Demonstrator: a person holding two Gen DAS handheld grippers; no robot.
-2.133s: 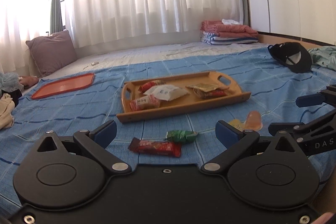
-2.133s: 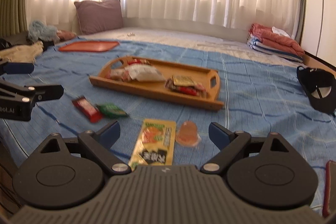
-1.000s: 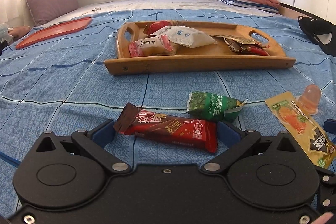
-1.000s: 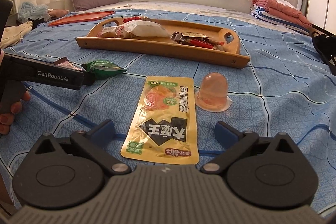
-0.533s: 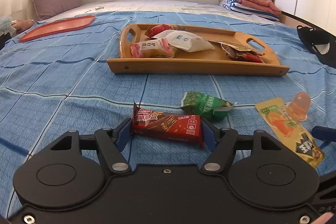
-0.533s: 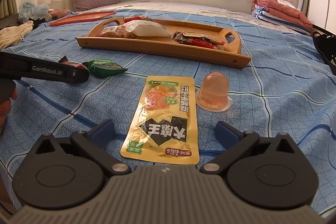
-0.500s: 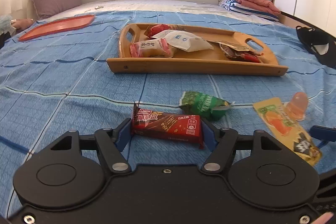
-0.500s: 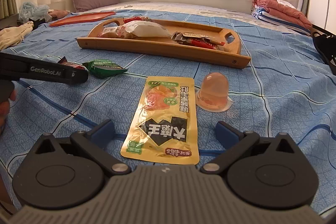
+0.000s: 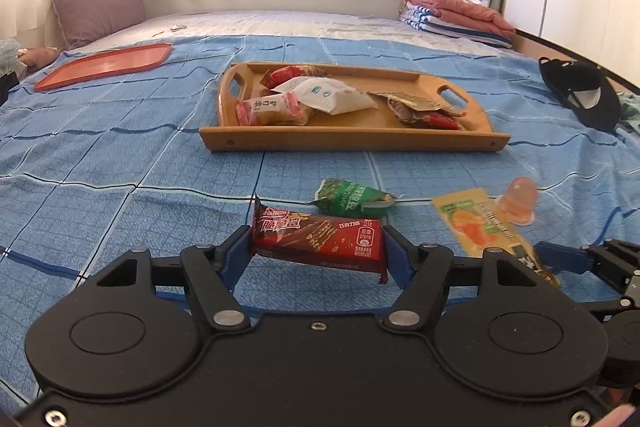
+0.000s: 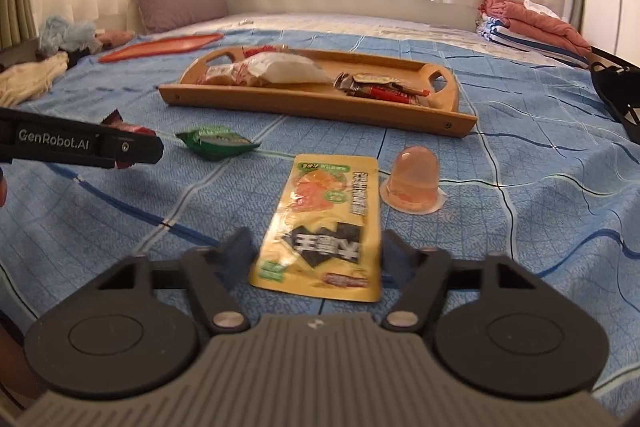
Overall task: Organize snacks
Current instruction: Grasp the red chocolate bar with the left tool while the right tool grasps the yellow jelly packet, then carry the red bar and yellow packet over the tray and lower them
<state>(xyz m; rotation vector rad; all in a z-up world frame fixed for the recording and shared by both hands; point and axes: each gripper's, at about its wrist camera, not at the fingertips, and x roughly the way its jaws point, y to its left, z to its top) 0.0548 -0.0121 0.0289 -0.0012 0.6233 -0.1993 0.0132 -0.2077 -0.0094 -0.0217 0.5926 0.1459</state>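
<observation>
My left gripper (image 9: pixel 318 247) clamps the red chocolate bar (image 9: pixel 318 241) by its ends, lifted off the blue bedspread (image 9: pixel 120 167). My right gripper (image 10: pixel 316 255) has just been closing around the yellow pouch (image 10: pixel 324 223); pad contact I cannot tell. The wooden tray (image 9: pixel 352 139) lies beyond, holding several snacks.

Red bar (image 9: pixel 318 241); green packet (image 9: pixel 350 203); yellow pouch (image 10: pixel 324 223); blue checked bedspread (image 9: pixel 100 155); tan tray (image 9: pixel 352 139).

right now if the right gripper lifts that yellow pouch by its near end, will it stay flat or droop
Probably droops: the yellow pouch looks thin, flat and soft-sided. Its glossy film may slip in the right gripper. Likely light, so the jelly cup beside it shouldn't be disturbed.
</observation>
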